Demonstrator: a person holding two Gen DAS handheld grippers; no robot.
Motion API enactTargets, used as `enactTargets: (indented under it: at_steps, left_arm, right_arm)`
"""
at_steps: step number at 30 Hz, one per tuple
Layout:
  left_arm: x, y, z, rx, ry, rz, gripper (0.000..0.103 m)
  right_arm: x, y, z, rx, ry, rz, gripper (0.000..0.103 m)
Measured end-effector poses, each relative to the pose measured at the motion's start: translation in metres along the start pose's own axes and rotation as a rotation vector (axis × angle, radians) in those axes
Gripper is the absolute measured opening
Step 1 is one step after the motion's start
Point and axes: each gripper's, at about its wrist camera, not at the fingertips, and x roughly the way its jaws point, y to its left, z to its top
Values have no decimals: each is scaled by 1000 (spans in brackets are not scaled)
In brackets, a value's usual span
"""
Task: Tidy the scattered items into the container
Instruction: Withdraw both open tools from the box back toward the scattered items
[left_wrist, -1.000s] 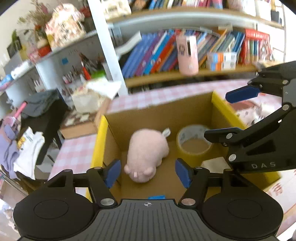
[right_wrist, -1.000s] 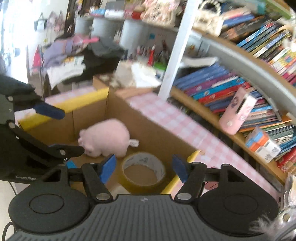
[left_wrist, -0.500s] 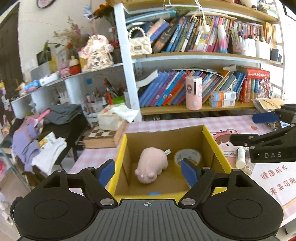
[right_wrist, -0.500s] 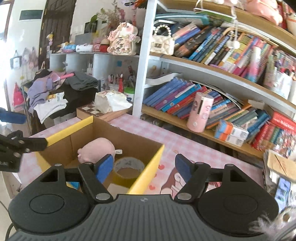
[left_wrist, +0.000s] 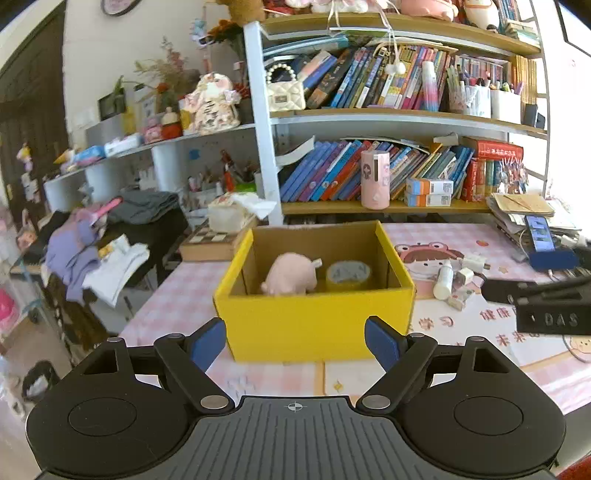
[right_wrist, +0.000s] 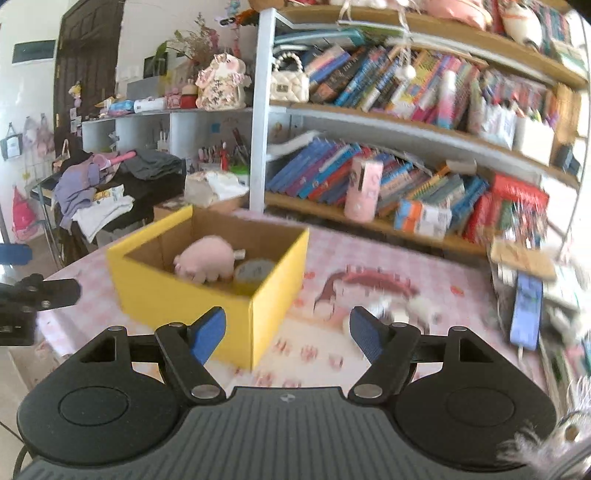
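Left wrist view: the left gripper is held wide open and empty before the yellow box, where a pink plush and tape roll are already stowed. Right gripper, likewise spread and empty, is aimed at small bottles left on the mat, probably next.

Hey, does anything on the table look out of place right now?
Yes: a white bottle and small white bits lie loose on the mat right of the yellow box, not inside it.
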Motion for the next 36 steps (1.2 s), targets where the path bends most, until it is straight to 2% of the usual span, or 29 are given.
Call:
enactTargets:
  at_steps: [3,7,13,19,27,36]
  left_arm:
    - [-11,-8,-19,-45,12,12,84]
    - [-21,-20,-34,-3,38,3,84]
    - [-24,-29,-42,21,87,-40,84]
    - [-20,-35,-46,23,115,-74,85]
    - [-13,-56,-47,69,145,-160,92]
    - [4,-89,-41,128,178,-264,93]
  right_arm:
    - [-16,3,-22,3,22,-28,73]
    - [-27,4,-40,-40,35,-85,73]
    - [-32,2,-51,3,94,-86,74]
    - [-35,-1,-58,11,138,-92,82]
    - [-39,-13,-65,48,161,-118,86]
    - [-41,-40,-70,87,195,-170,89]
